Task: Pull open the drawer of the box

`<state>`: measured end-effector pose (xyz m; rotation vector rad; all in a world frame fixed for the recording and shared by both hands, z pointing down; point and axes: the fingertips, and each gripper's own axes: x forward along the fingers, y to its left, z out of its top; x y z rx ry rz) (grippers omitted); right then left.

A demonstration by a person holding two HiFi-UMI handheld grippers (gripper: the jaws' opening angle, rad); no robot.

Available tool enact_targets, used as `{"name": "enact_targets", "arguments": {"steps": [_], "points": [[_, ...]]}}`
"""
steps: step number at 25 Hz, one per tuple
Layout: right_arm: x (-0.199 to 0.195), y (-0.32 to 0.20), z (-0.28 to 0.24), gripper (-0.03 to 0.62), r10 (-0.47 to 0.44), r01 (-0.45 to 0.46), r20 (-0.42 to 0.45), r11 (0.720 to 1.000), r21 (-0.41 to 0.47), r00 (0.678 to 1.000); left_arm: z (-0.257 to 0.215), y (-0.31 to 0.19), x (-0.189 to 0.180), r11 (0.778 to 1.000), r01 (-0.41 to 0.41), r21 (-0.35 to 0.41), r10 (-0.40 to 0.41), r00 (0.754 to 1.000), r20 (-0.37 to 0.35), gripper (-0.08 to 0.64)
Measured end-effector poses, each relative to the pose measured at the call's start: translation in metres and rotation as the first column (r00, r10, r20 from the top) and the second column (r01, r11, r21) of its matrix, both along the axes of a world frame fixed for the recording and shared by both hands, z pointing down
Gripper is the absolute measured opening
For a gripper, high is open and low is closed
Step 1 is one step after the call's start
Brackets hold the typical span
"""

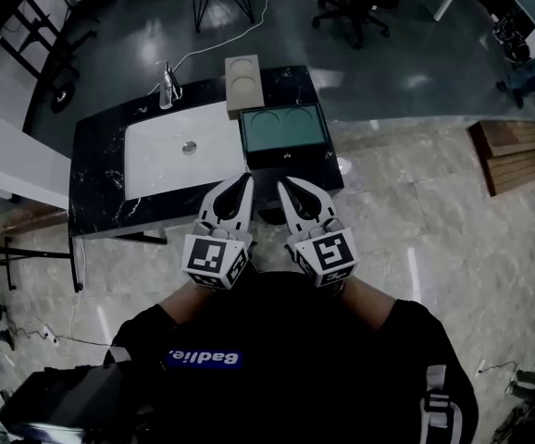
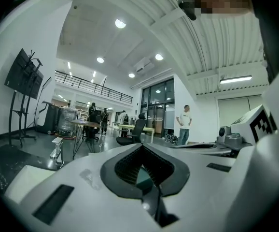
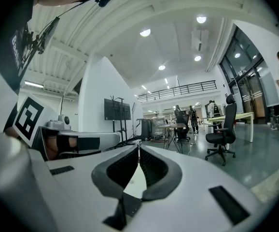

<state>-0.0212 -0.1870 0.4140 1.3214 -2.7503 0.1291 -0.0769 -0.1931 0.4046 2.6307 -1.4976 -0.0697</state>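
Both grippers closed and empty, short of the box

The teal-topped box (image 1: pixel 284 128) sits on the dark counter (image 1: pixel 96 169) straight ahead of the right gripper (image 1: pixel 284 183), the nearer one, and ahead-right of the left gripper (image 1: pixel 245 179). Its front face is turned toward them.

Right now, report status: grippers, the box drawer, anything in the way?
Left gripper shut, empty; right gripper shut, empty. Black box with teal top untouched, drawer looks closed. Nothing seen between grippers and box.

two grippers (left gripper (image 1: pixel 247 180), right gripper (image 1: pixel 282 183)), one box (image 1: pixel 283 129), one sink (image 1: pixel 184 155), one faucet (image 1: pixel 167 87).
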Motion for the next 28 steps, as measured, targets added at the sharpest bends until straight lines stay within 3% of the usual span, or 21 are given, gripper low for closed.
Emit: {"name": "enact_targets", "arguments": {"steps": [6, 11, 28], "points": [[-0.019, -0.02, 0.009, 0.002, 0.067, -0.068, -0.026, 0.997, -0.027, 0.997, 0.011, -0.023, -0.02, 0.998, -0.055, -0.011, 0.055, 0.998, -0.008, -0.008], [-0.007, -0.037, 0.034, 0.002, 0.104, -0.109, -0.074, 0.992, -0.062, 0.992, 0.014, -0.033, -0.014, 0.997, -0.079, -0.024, 0.079, 0.997, -0.006, -0.008], [0.011, -0.079, 0.102, 0.041, 0.075, -0.102, -0.159, 0.98, -0.168, 0.984, 0.007, -0.055, -0.003, 0.998, -0.059, -0.016, 0.059, 0.997, 0.054, -0.008]]}}
